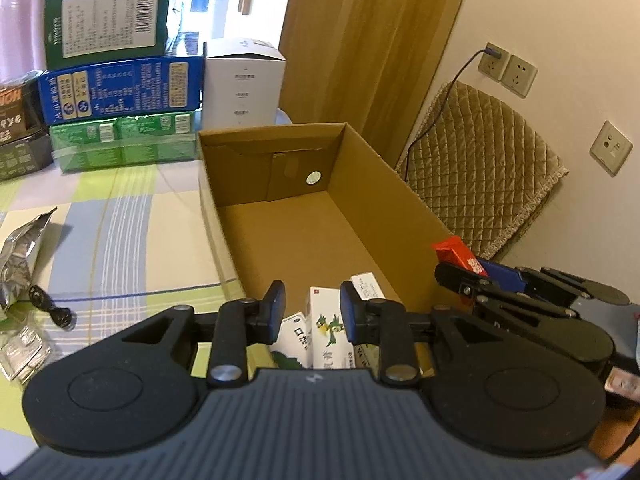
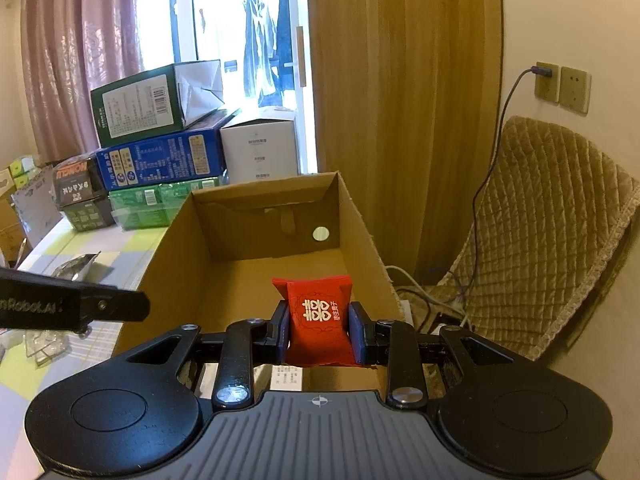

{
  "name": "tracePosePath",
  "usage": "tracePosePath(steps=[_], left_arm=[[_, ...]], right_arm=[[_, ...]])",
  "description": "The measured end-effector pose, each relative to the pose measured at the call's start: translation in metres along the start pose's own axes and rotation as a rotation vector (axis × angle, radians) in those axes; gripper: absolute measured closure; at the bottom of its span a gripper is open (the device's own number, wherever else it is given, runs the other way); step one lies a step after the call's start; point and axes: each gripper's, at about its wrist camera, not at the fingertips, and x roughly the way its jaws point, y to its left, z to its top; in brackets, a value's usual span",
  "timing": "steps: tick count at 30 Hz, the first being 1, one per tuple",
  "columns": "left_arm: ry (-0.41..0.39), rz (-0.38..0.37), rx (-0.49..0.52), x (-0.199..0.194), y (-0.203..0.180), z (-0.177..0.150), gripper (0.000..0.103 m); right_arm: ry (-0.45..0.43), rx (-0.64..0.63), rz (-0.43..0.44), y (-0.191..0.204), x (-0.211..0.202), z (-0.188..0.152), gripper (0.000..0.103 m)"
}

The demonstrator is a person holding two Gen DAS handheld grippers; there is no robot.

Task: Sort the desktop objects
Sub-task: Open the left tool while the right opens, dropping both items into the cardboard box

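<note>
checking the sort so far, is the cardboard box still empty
No, small white medicine boxes already lie at the near end of the cardboard box, under the left gripper.

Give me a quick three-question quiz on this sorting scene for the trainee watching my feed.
1. True or false: the right gripper is shut on a red packet.
2. What already lies at the near end of the cardboard box?
A. small white medicine cartons
B. a silver foil bag
C. nothing
3. Fill in: the left gripper's jaws stand ____.

Key: 1 true; 2 A, the small white medicine cartons; 3 open.
</note>
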Motion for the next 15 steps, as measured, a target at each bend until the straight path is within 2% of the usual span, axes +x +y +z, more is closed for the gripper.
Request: tracePosePath(steps=[4, 9, 15], left_arm=[[-0.007, 0.004, -0.012, -0.007, 0.006, -0.005, 0.074], [-0.021, 0.016, -0.003, -0.017, 0.010, -0.011, 0.070], [-0.027, 0.030, -0.022, -0.032, 0.022, -0.026, 0.063]], right_arm=[[-0.015, 0.007, 0.016, 0.002, 0.002, 0.003, 0.075], [-0.045, 0.028, 0.020, -0.001, -0.005, 0.007, 0.053], [-0.060, 0.062, 0.017, -0.002, -0.026, 0.002, 0.049]])
